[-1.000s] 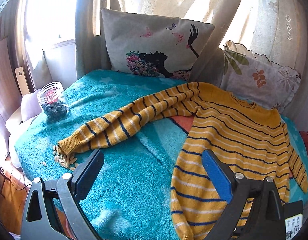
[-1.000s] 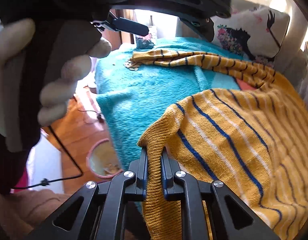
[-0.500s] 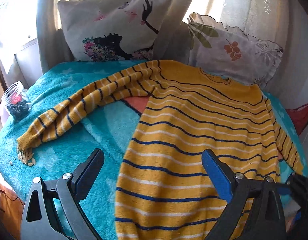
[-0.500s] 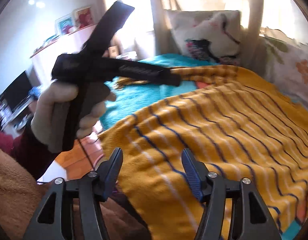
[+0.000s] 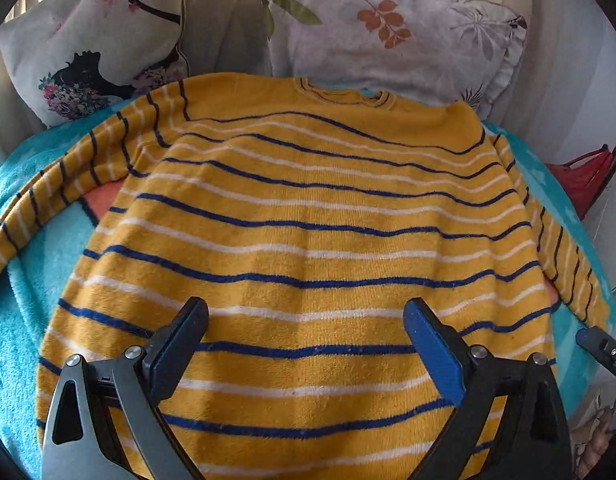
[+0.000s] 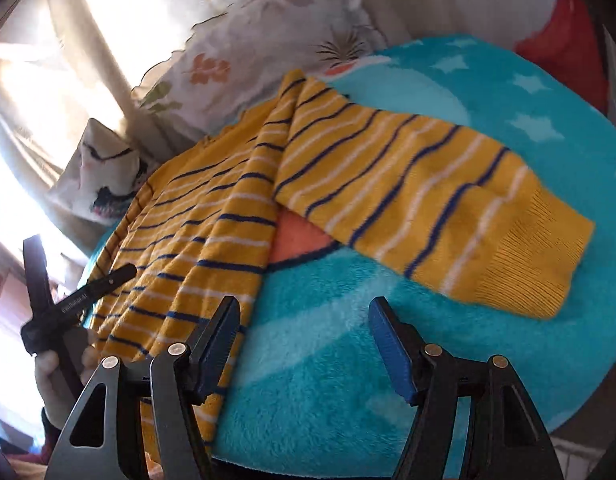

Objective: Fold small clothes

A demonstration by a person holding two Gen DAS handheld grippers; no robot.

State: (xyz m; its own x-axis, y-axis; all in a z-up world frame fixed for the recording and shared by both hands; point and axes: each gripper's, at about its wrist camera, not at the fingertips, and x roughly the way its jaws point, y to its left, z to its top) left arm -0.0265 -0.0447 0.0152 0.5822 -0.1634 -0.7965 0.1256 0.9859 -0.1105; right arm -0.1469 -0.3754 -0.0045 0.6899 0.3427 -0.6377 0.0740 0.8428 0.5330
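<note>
Yellow knitted sweater with navy and white stripes (image 5: 308,216) lies flat, spread on the fluffy teal blanket (image 6: 331,380) over the bed, collar far, hem near. Left claw (image 5: 306,344) hovers over the hem, jaws wide apart, empty. Right claw (image 6: 304,344) likewise agape, empty, at the body's right edge. Right sleeve (image 6: 427,196) runs from the far shoulder out to the right, ribbed cuff (image 6: 535,256) ahead and right of the right claw. Judgement: right claw is nearer; sleeve fold inward likely starts at that cuff.
</note>
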